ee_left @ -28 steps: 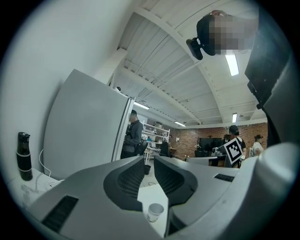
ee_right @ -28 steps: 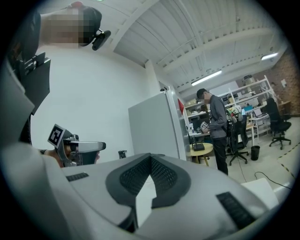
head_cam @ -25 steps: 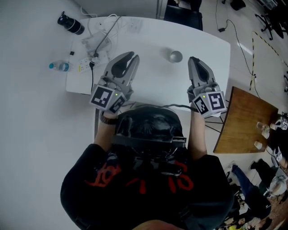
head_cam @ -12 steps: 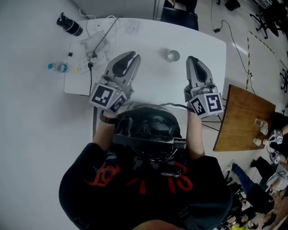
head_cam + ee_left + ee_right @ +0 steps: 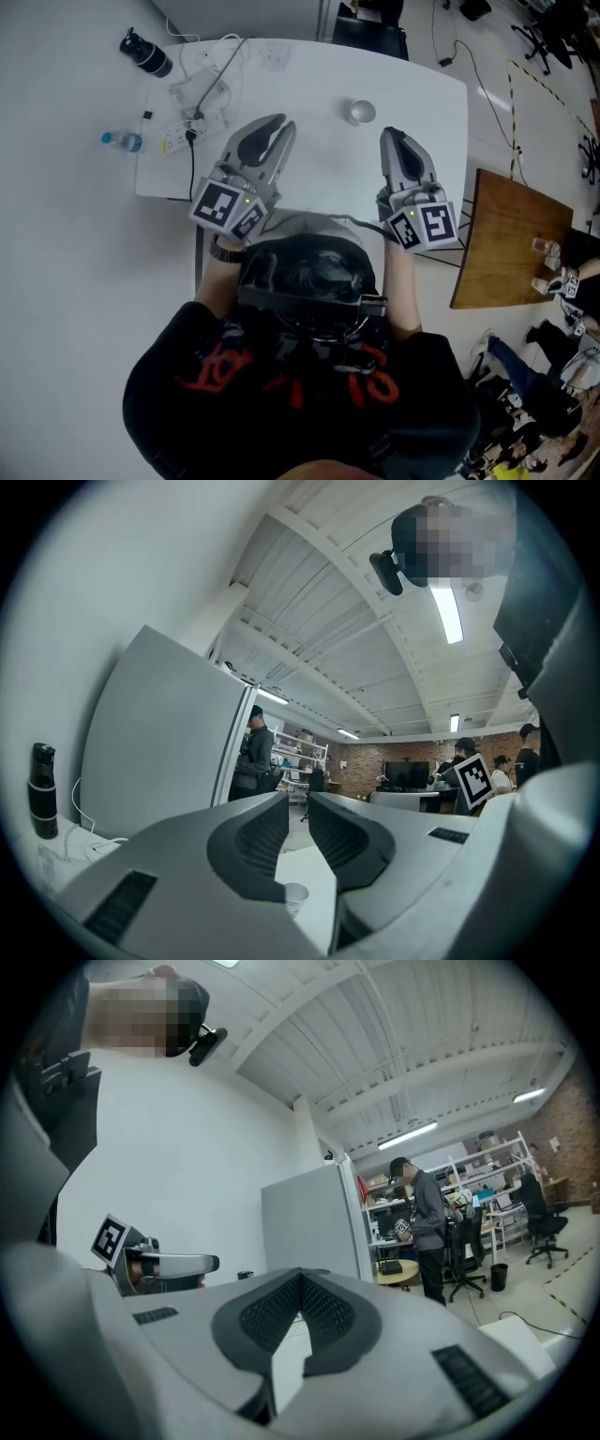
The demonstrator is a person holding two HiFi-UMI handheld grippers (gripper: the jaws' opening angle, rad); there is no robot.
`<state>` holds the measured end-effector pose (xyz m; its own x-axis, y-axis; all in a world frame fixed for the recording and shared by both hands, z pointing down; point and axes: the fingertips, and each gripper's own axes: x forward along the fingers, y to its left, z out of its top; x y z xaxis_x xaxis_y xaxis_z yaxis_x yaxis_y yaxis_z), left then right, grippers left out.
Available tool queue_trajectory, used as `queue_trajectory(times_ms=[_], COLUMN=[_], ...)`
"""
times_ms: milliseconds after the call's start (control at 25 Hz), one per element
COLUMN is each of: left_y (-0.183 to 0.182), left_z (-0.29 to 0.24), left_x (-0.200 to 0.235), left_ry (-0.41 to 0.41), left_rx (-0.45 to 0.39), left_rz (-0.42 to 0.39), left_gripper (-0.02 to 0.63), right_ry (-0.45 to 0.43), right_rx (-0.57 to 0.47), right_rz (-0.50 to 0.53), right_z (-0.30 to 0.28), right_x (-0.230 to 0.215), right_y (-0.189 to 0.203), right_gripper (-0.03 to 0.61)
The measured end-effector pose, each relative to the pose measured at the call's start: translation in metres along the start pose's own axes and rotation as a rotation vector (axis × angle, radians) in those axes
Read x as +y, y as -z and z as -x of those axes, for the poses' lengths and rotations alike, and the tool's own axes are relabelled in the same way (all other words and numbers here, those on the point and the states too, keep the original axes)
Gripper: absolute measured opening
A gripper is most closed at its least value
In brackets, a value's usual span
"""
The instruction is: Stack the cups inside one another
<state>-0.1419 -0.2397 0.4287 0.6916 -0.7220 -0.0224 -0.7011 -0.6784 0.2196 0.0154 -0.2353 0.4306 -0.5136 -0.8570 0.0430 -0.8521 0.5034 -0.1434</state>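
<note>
At the table's (image 5: 422,89) far middle stands the cup (image 5: 359,112), upright, mouth up; single or nested, can't tell. It sits ahead of & between both tools, touching neither. Right tool (image 5: 390,136) is nearer, cup just left of its tip; left tool (image 5: 279,124) farther. Both closed, empty

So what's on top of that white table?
A small pale cup stands toward the far side, and a white power strip with cables lies at the left corner. The left gripper, the right gripper and the person's head hide the white table's near side.
</note>
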Motion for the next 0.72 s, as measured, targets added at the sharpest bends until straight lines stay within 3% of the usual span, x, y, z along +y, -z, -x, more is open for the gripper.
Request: queue_trajectory(times_ms=[280,720], left_y=[0.008,0.021], left_z=[0.013,0.022], left_x=[-0.02,-0.096], left_ry=[-0.014,-0.032], left_rx=[-0.021,0.018], left_rz=[-0.003,-0.023], left_gripper=[0.071,0.071], right_ry=[0.001,0.018], right_rx=[0.001,-0.05], right_rz=[-0.016,-0.036], right_z=[0.03,0.101], right_x=[0.009,-0.009], right_y=[0.008,-0.006], right_gripper=[0.002,0.002])
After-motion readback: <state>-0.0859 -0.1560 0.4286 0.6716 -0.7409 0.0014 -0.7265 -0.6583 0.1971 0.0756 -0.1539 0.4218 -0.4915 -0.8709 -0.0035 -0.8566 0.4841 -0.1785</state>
